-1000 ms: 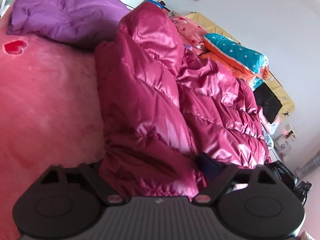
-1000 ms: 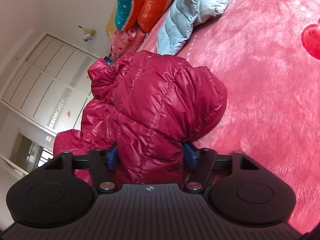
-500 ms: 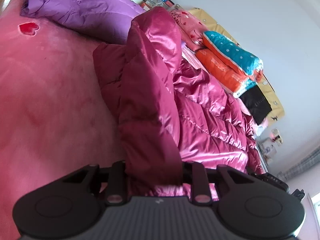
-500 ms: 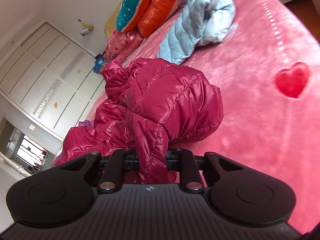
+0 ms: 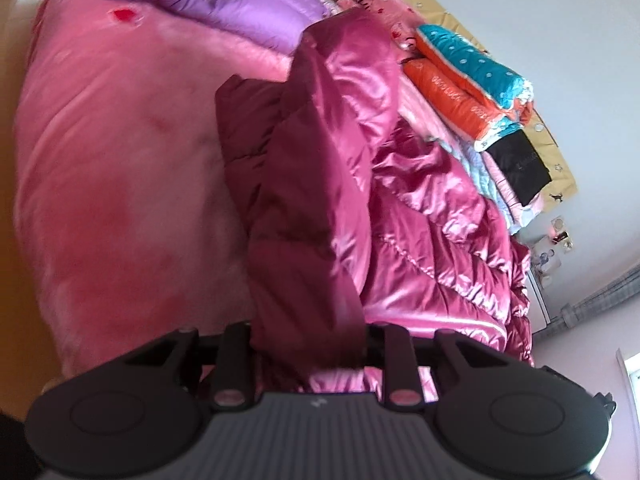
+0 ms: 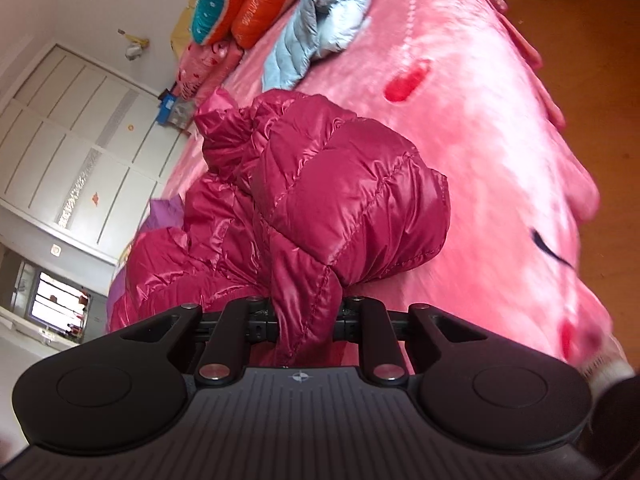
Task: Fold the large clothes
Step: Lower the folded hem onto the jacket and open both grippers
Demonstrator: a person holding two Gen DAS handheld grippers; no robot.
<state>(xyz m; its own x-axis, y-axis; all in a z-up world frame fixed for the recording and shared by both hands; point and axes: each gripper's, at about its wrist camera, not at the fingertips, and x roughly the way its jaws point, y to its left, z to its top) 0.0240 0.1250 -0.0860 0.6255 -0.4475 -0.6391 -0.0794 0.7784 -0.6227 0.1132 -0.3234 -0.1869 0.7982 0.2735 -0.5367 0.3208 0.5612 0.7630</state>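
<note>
A shiny magenta puffer jacket (image 5: pixel 424 232) lies bunched on a pink plush bed cover (image 5: pixel 120 168). My left gripper (image 5: pixel 308 344) is shut on a fold of the jacket and holds it lifted off the bed. In the right wrist view the jacket (image 6: pixel 340 196) hangs in a rounded bundle above the bed cover (image 6: pixel 500 128). My right gripper (image 6: pixel 306 320) is shut on a narrow pinch of its fabric. The fabric hides the fingertips of both grippers.
A purple padded jacket (image 5: pixel 224 4) lies at the far end of the bed. Folded teal and orange quilts (image 5: pixel 472 80) are stacked by the wall. A light blue puffer jacket (image 6: pixel 320 28) lies beyond the bundle. The wooden floor (image 6: pixel 592 40) borders the bed's right edge.
Both grippers closed on the jacket's fabric, then rose and pulled back, lifting the jacket up off the bed. More of the bed and floor shows now.
</note>
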